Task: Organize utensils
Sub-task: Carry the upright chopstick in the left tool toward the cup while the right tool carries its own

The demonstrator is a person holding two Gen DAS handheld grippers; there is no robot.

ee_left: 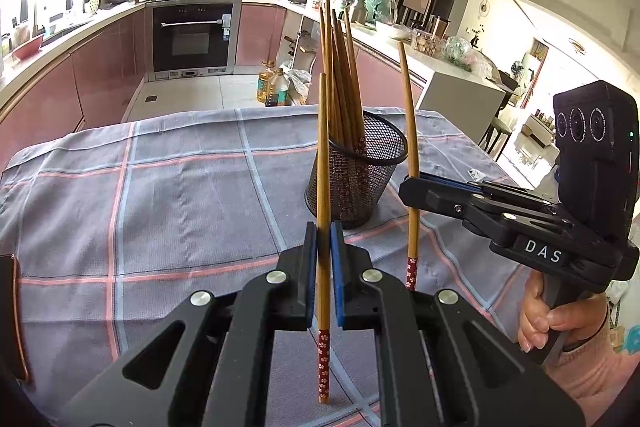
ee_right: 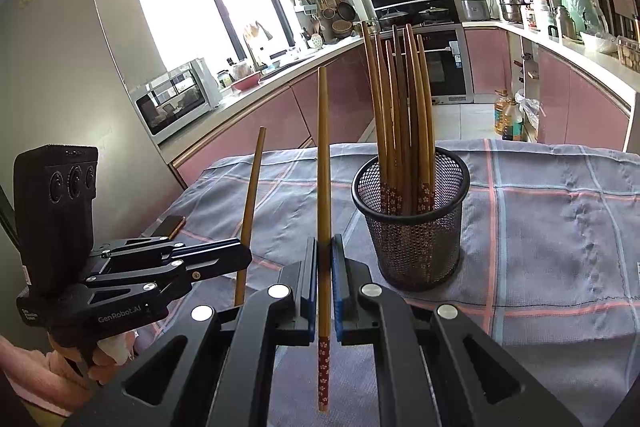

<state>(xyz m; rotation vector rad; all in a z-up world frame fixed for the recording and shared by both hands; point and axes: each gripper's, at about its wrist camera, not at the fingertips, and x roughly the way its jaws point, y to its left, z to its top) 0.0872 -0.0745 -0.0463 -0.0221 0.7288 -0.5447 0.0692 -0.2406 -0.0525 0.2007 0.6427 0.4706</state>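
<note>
A black mesh cup [ee_left: 356,171] [ee_right: 412,223] stands on the checked cloth and holds several wooden chopsticks [ee_left: 340,83] [ee_right: 400,107] upright, tips up. My left gripper [ee_left: 324,239] is shut on one chopstick [ee_left: 323,163], held upright just before the cup, its red flowered end down. My right gripper [ee_right: 324,251] is shut on another chopstick [ee_right: 324,167], also upright, left of the cup in its own view. In the left wrist view the right gripper [ee_left: 408,183] comes in from the right with its chopstick [ee_left: 410,131] beside the cup. The left gripper [ee_right: 240,255] shows at the left of the right wrist view.
A grey cloth with pink and blue lines [ee_left: 160,195] [ee_right: 552,227] covers the table. A dark flat object with a copper edge [ee_left: 16,315] [ee_right: 174,225] lies at its left edge. Behind are pink kitchen cabinets, an oven [ee_left: 194,35] and cluttered counters. A hand [ee_left: 556,323] grips the right handle.
</note>
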